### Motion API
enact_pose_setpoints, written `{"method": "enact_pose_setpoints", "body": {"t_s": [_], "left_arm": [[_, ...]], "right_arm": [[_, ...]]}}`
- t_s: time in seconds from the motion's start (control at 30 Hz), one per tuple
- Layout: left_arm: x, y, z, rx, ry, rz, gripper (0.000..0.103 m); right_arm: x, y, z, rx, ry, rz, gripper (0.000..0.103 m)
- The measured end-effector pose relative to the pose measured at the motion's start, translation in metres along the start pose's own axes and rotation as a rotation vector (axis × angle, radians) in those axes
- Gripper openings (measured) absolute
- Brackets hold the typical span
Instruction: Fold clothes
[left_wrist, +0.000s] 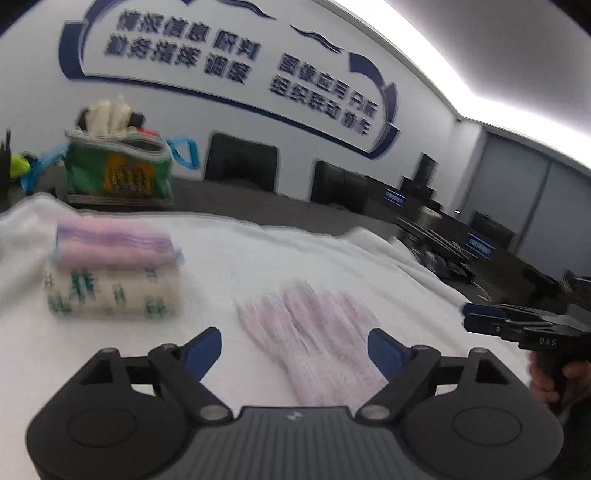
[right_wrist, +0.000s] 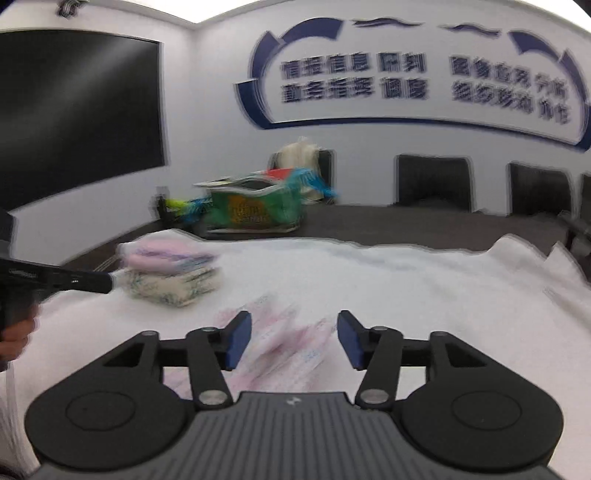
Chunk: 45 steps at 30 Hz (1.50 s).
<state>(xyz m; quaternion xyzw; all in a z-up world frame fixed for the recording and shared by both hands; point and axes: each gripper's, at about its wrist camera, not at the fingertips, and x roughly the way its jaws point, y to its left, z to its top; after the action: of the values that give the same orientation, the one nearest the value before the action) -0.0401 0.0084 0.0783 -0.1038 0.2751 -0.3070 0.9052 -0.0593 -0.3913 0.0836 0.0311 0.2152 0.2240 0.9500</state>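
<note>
With both the left gripper (left_wrist: 294, 347) and right gripper (right_wrist: 294, 339) held apart and empty, the pink cloth (left_wrist: 314, 332) lies flat on the towel (left_wrist: 229, 258) right of the stack (left_wrist: 110, 269), so a fresh fold seems due, with 2 edges to be pinched next.

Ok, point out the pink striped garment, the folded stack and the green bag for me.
pink striped garment (left_wrist: 314, 332): left wrist view, middle of the flat cloth.
folded stack (left_wrist: 114, 273): left wrist view, front face, where the pink piece meets the green-patterned one.
green bag (right_wrist: 255, 210): right wrist view, front panel with the yellow label.
</note>
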Motion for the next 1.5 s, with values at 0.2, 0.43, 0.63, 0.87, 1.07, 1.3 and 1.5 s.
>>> {"method": "enact_pose_setpoints", "body": {"t_s": [0.2, 0.43, 0.63, 0.87, 1.07, 1.3, 1.5], "left_arm": [[0.032, -0.035, -0.039, -0.035, 0.12, -0.078, 0.076], [0.071, -0.055, -0.049, 0.048, 0.088, -0.097, 0.007], [0.059, -0.041, -0.041, -0.046, 0.066, -0.033, 0.045], [-0.013, -0.038, -0.068, 0.048, 0.076, -0.176, 0.05], [0.016, -0.075, -0.099, 0.116, 0.206, -0.15, 0.035], [0.015, -0.054, -0.109, -0.051, 0.241, -0.125, 0.008], [0.008, -0.056, -0.103, -0.036, 0.259, -0.131, 0.009]], "right_arm": [[-0.03, 0.002, -0.056, 0.118, 0.049, 0.144, 0.072], [-0.007, 0.019, -0.079, 0.13, 0.138, 0.184, 0.035], [0.004, 0.03, -0.082, 0.111, 0.132, 0.063, 0.032], [-0.006, 0.055, -0.046, -0.055, 0.048, 0.159, 0.053], [0.07, 0.096, -0.032, -0.276, 0.208, 0.255, 0.056], [0.098, 0.096, -0.036, -0.266, 0.267, 0.169, 0.003], [0.099, 0.096, -0.046, -0.273, 0.243, 0.169, 0.011]]}}
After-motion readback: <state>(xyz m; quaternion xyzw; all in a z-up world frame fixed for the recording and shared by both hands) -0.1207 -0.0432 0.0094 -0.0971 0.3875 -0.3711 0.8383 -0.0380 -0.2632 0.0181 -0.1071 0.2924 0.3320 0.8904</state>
